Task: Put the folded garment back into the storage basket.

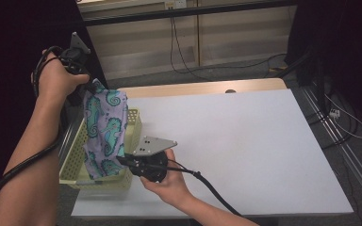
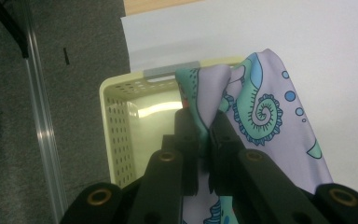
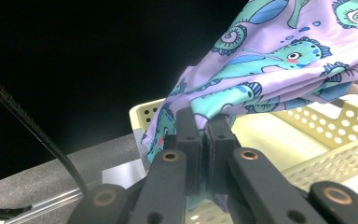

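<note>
While the left hand-held gripper (image 1: 90, 84) is raised at the far left of the high view, its jaws are pressed together on the top corner of a cloth (image 1: 104, 134), purple w/ teal seahorses. The cloth hangs straight down from that grip, over a pale yellow basket (image 1: 71, 160) w/ perforated walls, which sits directly below the gripper at the left edge of the white desk (image 1: 245, 141). The left gripper view looks down along the jaws: fabric (image 2: 261, 112) is bunched between them, and the basket (image 2: 116, 135) is below and just beyond them. Further right and lower, the right hand-held gripper (image 1: 122, 160) is pinching the cloth's lower edge, jaws closed tight on it, just above the basket's near right corner. In the right gripper view the cloth (image 3: 270, 70) stretches up and away to the right from the jaws, w/ the basket (image 3: 326, 140) behind and under it. Right of both grippers the desk is bare white surface.
</note>
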Available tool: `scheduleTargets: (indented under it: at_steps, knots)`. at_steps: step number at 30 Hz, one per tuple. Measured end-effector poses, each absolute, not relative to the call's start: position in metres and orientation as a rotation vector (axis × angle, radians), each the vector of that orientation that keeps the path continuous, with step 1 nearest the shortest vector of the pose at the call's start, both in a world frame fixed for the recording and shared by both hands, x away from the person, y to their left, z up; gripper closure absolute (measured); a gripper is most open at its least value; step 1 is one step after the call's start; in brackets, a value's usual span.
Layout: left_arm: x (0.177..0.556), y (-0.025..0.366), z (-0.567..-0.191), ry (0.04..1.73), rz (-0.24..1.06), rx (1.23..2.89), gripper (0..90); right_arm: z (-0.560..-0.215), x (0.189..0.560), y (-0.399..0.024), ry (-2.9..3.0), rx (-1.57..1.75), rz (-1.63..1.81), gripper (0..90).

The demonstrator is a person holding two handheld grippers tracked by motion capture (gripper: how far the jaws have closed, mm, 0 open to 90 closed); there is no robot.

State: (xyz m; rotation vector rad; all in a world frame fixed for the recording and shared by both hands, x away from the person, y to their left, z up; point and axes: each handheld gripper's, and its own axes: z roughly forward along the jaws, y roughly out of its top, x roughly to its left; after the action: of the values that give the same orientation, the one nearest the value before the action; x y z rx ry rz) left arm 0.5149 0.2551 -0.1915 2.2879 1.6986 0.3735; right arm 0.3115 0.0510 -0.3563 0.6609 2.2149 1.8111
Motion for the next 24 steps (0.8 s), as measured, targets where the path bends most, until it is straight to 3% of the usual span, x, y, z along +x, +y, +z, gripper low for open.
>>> scheduleTargets:
  at_steps: [24]
  knots:
    - [0.520, 0.263, -0.208, 1.712, 0.371, 2.284, 84.5, -0.364, 0.315, 0.061, 2.232, 0.652, 1.799, 87.5]
